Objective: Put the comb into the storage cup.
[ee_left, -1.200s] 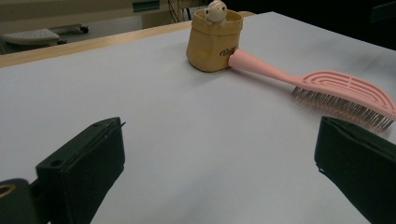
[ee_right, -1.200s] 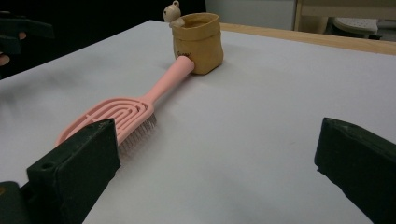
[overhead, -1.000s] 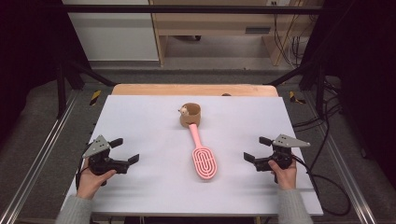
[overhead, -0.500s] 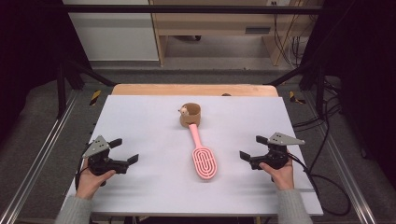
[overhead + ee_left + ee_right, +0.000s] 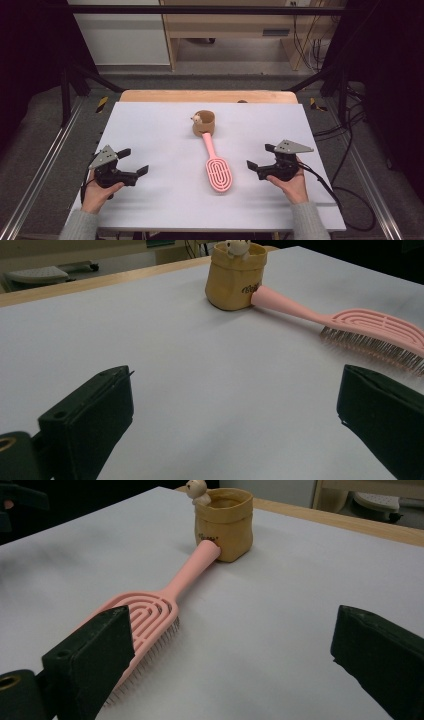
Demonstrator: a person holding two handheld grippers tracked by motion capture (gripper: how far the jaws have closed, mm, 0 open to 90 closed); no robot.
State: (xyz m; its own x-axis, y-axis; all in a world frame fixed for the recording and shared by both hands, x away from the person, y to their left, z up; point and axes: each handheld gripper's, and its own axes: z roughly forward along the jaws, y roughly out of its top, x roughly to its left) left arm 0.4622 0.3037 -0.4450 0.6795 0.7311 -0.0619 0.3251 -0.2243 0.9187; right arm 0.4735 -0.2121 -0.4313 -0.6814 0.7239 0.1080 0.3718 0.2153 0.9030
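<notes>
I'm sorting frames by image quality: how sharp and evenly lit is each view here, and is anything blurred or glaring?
High view: even light on the white table, dark surroundings, slightly soft, no glare. Left gripper view: the pink brush and tan pouch read clearly, its near jaws look soft. Right gripper view: brush bristles sharp, soft shadow beneath them, near jaws blurred.

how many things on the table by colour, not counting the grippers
pink: 1, the hairbrush
tan: 1, the small fabric pouch with a little toy animal at its rim
total: 2
</notes>
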